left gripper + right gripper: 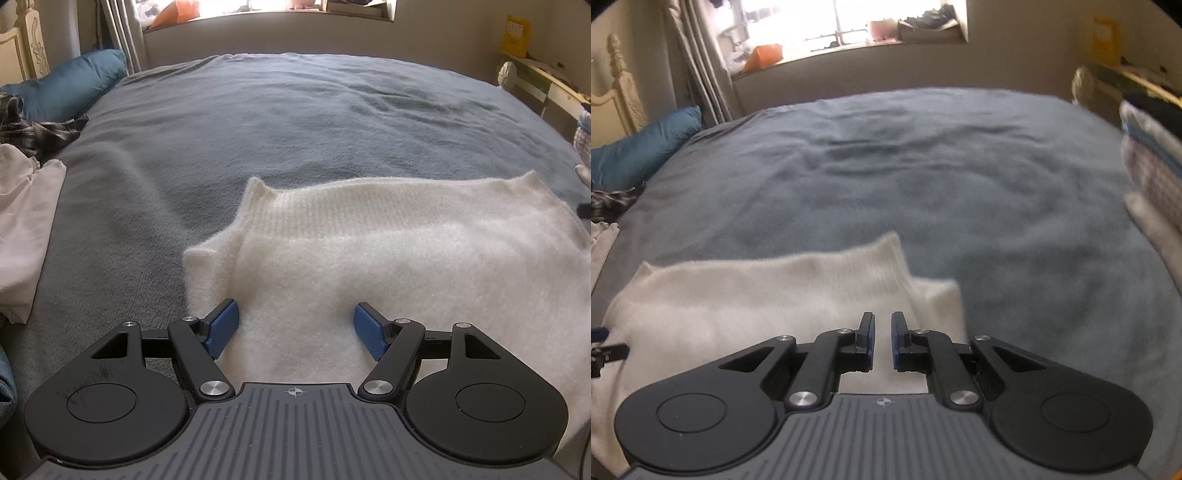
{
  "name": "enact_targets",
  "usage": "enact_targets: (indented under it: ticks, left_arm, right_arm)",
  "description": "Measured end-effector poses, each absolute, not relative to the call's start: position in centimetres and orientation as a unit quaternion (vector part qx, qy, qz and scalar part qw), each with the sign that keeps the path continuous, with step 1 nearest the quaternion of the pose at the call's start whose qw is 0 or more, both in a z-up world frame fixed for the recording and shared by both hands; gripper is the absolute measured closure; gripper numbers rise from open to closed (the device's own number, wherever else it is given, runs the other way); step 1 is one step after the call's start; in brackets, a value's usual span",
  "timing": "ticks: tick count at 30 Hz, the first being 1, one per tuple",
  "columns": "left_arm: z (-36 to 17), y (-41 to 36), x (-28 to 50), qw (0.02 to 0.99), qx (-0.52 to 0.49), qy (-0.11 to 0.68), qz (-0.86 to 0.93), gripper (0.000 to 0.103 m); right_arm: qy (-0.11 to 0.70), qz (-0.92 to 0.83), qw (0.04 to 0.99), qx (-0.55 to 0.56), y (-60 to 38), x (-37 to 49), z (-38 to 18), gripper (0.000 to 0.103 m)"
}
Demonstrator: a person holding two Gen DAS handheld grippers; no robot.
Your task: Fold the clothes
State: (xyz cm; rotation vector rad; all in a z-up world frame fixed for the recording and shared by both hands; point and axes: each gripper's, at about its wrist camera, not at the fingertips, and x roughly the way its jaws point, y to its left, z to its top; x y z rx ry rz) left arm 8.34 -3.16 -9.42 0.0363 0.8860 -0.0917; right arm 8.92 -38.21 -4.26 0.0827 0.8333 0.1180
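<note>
- Gray blanket (295,122) is covering a big bed, and a window is glowing at 12 o'clock behind it.
- White fuzzy sweater (369,258) is lying flat on the blanket, close to the person, with its ribbed band pointing to 12 o'clock. It is looking partly tucked in, with a small flap sticking out at 9 o'clock, but I cannot tell how many folds it has.
- Left gripper (294,326) is hanging just over the sweater's near left part with its 2 blue pads spread wide. It is holding nothing. I think it is placed there so it can reach that edge.
- Right gripper (882,341) is hanging over the sweater's right side. Its pads are nearly pressed together, with a thin gap showing, and no cloth is sitting between them.
- Loose white clothes (26,229) and a checked shirt (37,129) are waiting at 9 o'clock, by a blue pillow (70,85).
- Stacked clothes (1152,184) are sitting at 3 o'clock, blurry and cut off by the edge.
- The sweater's near edge is hiding under both tools, and the right view is smeary.
</note>
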Motion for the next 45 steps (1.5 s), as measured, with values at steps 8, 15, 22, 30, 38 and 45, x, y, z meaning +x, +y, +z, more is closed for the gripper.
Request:
enact_targets:
  ticks: [8,15,22,30,38,45]
  left_arm:
    - [-9.5,-3.1,8.3,0.904,0.017,0.425,-0.048,0.033]
    - [-9.5,-3.0,8.3,0.903,0.016,0.426,-0.05,0.032]
    - [-9.6,-3.1,8.3,0.904,0.018,0.425,-0.05,0.032]
    - [-9.5,-2.9,8.4,0.903,0.016,0.427,-0.053,0.031]
    - [-9.6,-3.0,8.4,0.904,0.017,0.423,-0.055,0.03]
    - [-8.1,-2.3,7.7,0.906,0.01,0.419,-0.056,0.031]
  right_arm:
    - [0.424,0.051,0.899,0.094,-39.8,11.2,-6.4,0.096]
    - [0.424,0.06,0.896,0.119,-40.1,12.0,-6.3,0.094]
    - [0.442,0.053,0.89,0.097,-39.6,12.6,-7.6,0.095]
    - [0.434,0.076,0.89,0.12,-40.3,9.7,-4.6,0.091]
    - [0.483,0.13,0.863,0.068,-39.4,4.6,-6.3,0.071]
    - [0.478,0.123,0.87,0.025,-38.0,3.9,-5.9,0.07]
